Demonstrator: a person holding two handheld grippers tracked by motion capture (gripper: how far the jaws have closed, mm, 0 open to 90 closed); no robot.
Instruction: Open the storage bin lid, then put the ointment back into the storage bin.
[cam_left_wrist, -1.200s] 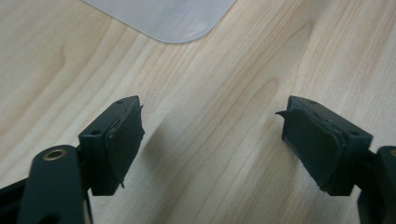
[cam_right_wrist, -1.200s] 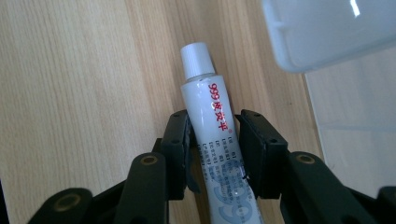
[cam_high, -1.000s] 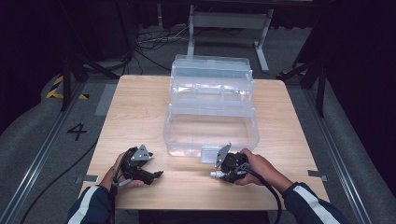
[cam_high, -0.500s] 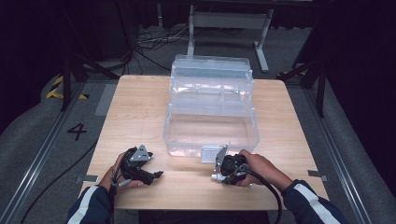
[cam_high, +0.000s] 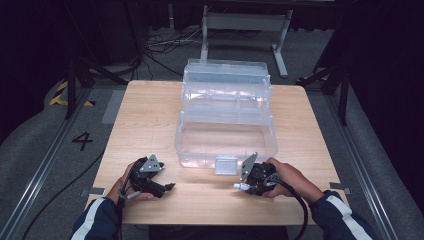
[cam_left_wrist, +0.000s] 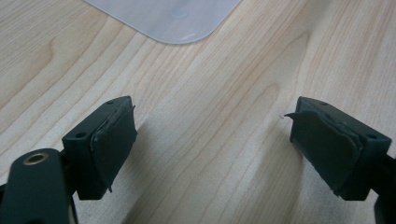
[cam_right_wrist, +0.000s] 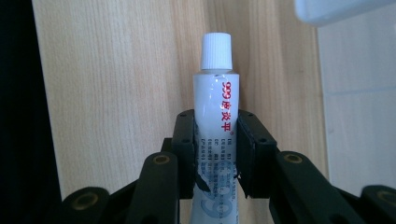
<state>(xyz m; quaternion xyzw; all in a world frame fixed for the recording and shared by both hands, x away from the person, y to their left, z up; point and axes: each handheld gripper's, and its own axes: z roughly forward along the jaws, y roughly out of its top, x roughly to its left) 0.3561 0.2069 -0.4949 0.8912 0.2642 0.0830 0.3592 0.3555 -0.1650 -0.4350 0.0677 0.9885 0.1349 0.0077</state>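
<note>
A white tube (cam_right_wrist: 216, 107) with red print and a white screw cap lies between the jaws of my right gripper (cam_right_wrist: 216, 126), which is shut on the tube's body. In the high view the right gripper (cam_high: 240, 186) is near the table's front edge, pointing left, with the tube's cap (cam_high: 236, 186) sticking out of it. My left gripper (cam_high: 169, 187) rests on the table at the front left, pointing right. Its jaws (cam_left_wrist: 212, 140) stand wide open over bare wood.
A clear plastic toolbox (cam_high: 226, 150) stands open at the table's middle, its tray tiers stepped toward the back and its front latch (cam_high: 225, 164) facing me. Its corner (cam_left_wrist: 173, 18) lies just ahead of the left gripper. The wooden tabletop (cam_high: 145, 120) spreads around it.
My right gripper has shifted a little with the tube held in it. The left gripper has stayed where it was.
</note>
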